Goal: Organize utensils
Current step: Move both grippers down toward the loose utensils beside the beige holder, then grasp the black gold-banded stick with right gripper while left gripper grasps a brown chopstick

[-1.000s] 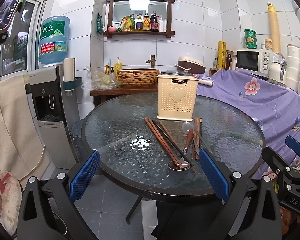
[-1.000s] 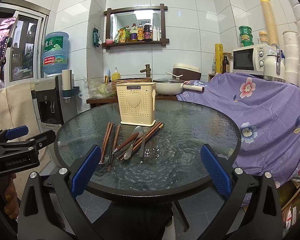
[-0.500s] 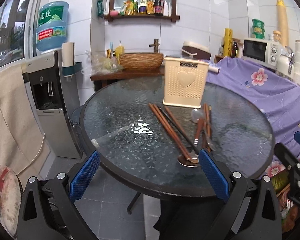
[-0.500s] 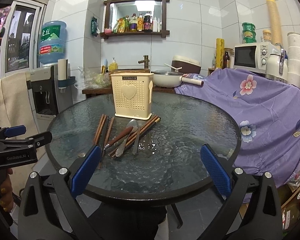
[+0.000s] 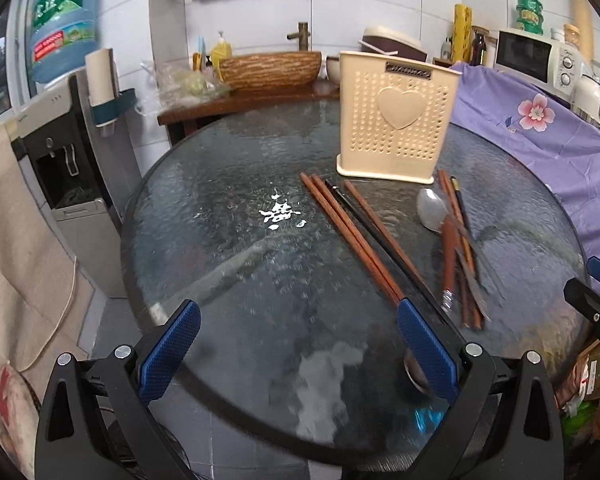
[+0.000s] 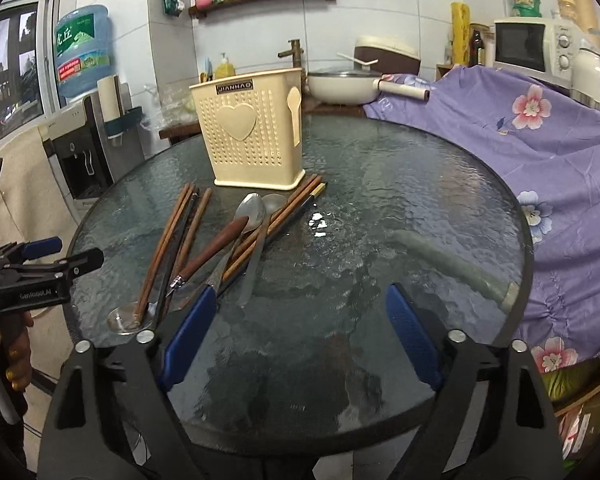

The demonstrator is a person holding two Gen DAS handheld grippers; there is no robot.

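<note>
Both grippers now sit nearer the chopsticks (image 6: 180, 236) at frame centre, left jaws released, right jaws closing on nothing, no utensil grasped.

Rippled, glossy glass table top (image 6: 380, 208), matt perforated cream plastic holder (image 6: 256, 136), reddish wooden chopsticks (image 5: 352, 240), shiny metal spoon (image 6: 252, 210) at frame centre, soft purple flowered cloth (image 6: 540, 152) at right.

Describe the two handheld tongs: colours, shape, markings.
Both tongs are matte black frames with silver screws and two blue, textured finger pads. The left tongs and right tongs match. Seen side-on, the left one carries white "GenRobot.AI" lettering. No cables or sleeves are clearly visible.
</note>
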